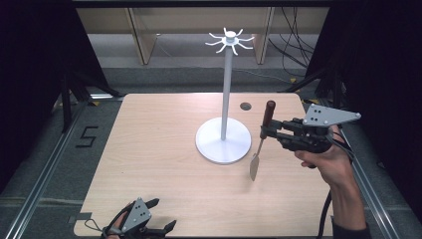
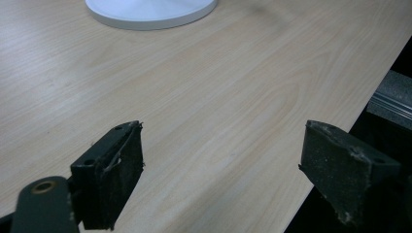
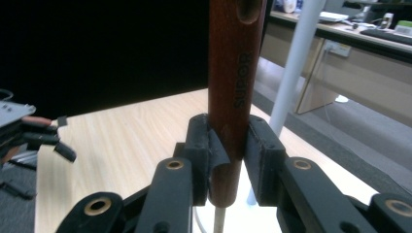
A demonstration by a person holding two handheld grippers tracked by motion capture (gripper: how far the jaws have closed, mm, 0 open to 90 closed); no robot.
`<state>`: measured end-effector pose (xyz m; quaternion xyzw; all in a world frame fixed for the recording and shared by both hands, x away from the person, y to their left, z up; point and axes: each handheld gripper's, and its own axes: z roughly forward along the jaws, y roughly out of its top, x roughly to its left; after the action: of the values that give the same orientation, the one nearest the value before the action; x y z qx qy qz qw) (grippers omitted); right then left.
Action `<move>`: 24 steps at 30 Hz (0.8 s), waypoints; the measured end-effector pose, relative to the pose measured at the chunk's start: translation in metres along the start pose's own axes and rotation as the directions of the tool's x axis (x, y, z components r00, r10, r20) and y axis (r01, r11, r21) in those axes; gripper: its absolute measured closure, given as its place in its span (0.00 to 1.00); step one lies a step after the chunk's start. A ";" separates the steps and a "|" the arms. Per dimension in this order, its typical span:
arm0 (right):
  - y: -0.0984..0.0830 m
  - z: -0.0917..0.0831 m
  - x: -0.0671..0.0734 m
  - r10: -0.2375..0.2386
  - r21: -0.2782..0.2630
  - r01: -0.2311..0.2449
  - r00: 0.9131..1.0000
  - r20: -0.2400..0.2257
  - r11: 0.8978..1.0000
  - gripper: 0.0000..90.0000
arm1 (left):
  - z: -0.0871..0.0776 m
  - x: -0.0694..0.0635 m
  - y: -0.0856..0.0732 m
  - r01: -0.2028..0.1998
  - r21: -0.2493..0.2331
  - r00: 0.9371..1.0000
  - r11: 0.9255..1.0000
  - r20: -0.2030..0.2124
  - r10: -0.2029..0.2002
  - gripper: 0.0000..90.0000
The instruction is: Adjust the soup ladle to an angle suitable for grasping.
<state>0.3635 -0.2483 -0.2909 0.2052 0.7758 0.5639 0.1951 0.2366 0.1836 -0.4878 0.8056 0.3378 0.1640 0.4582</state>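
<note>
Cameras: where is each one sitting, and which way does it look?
High view: above the near side, looking forward and down on the table; a forearm and both grippers, left and right.
Left gripper view: rides the left gripper, looking past open jaws across the table to the stand.
Right gripper view: rides the right gripper, clamped on the spatula.
Shared: the high and right gripper views both show the spatula and the stand.
</note>
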 end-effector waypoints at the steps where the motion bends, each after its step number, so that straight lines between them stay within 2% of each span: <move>1: 0.000 0.001 -0.001 -0.001 -0.010 0.001 1.000 0.014 1.000 0.82 | 0.000 0.000 0.000 -0.009 -0.002 1.000 1.000 -0.005 0.009 0.17; 2: 0.001 0.002 -0.002 0.006 -0.003 -0.006 1.000 -0.002 1.000 0.82 | 0.000 0.001 0.001 -0.027 -0.001 1.000 1.000 -0.002 0.027 0.17; 3: 0.002 0.003 -0.001 0.013 0.000 -0.013 1.000 0.007 1.000 0.82 | 0.000 0.000 0.000 0.001 0.000 1.000 1.000 0.000 -0.001 0.17; 4: 0.002 0.004 -0.003 -0.009 -0.006 0.010 1.000 0.015 1.000 0.82 | 0.000 0.000 0.000 0.004 0.000 1.000 1.000 0.001 -0.004 0.16; 7: 0.006 0.010 -0.006 0.009 -0.009 -0.009 1.000 0.024 1.000 0.82 | -0.001 0.001 0.001 -0.027 0.000 1.000 1.000 -0.009 0.027 0.17; 8: 0.008 0.012 -0.006 0.012 -0.012 -0.012 0.999 0.030 1.000 0.82 | 0.000 0.000 0.000 0.003 -0.002 1.000 1.000 -0.008 -0.003 0.17; 9: 0.010 0.013 -0.006 0.022 -0.008 -0.022 0.999 0.035 1.000 0.82 | 0.000 0.000 0.000 0.000 -0.001 1.000 1.000 -0.006 0.000 0.16; 11: 0.016 0.016 -0.010 0.022 -0.017 -0.021 0.998 0.053 1.000 0.82 | 0.000 0.000 0.000 -0.001 -0.004 1.000 1.000 -0.007 0.001 0.16; 12: 0.019 0.018 -0.012 0.016 -0.024 -0.014 0.997 0.082 1.000 0.82 | -0.001 0.001 0.001 -0.026 -0.001 1.000 1.000 -0.009 0.026 0.17; 13: 0.022 0.019 -0.013 0.019 -0.022 -0.017 0.996 0.090 1.000 0.82 | 0.000 -0.001 0.000 0.008 -0.005 1.000 1.000 -0.006 -0.008 0.17; 14: 0.025 0.020 -0.015 0.010 -0.016 -0.008 0.994 0.112 1.000 0.82 | 0.000 -0.001 0.000 0.002 -0.001 1.000 1.000 -0.008 -0.002 0.17; 16: 0.031 0.022 -0.019 0.015 -0.016 -0.013 0.992 0.128 1.000 0.82 | 0.000 0.000 0.000 0.003 -0.010 1.000 1.000 -0.006 -0.003 0.16; 17: 0.034 0.023 -0.021 0.017 -0.020 -0.015 0.991 0.131 1.000 0.82 | 0.000 0.001 0.000 -0.015 -0.011 1.000 1.000 -0.005 0.015 0.16; 18: 0.036 0.023 -0.020 0.052 -0.019 -0.049 0.990 0.131 0.999 0.82 | -0.001 0.001 0.001 -0.024 -0.001 1.000 1.000 -0.008 0.024 0.16; 19: 0.039 0.025 -0.023 0.041 -0.018 -0.039 0.990 0.135 0.999 0.82 | 0.000 -0.001 0.000 0.005 -0.002 1.000 1.000 -0.008 -0.005 0.16; 21: 0.043 0.027 -0.026 0.048 -0.019 -0.046 0.989 0.143 0.999 0.82 | 0.000 0.000 0.000 0.004 -0.004 1.000 1.000 -0.005 -0.004 0.16; 23: 0.045 0.028 -0.029 0.053 -0.017 -0.051 0.988 0.145 0.999 0.82 | -0.001 0.002 0.001 -0.027 -0.002 1.000 1.000 -0.008 0.027 0.16; 24: 0.047 0.029 -0.031 0.049 -0.021 -0.047 0.986 0.158 0.999 0.82 | 0.000 -0.001 0.000 0.007 -0.006 1.000 1.000 -0.004 -0.007 0.16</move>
<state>0.4094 -0.2291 -0.2519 0.2663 0.7477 0.5571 0.2443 0.2357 0.1833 -0.4875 0.8026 0.3413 0.1651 0.4605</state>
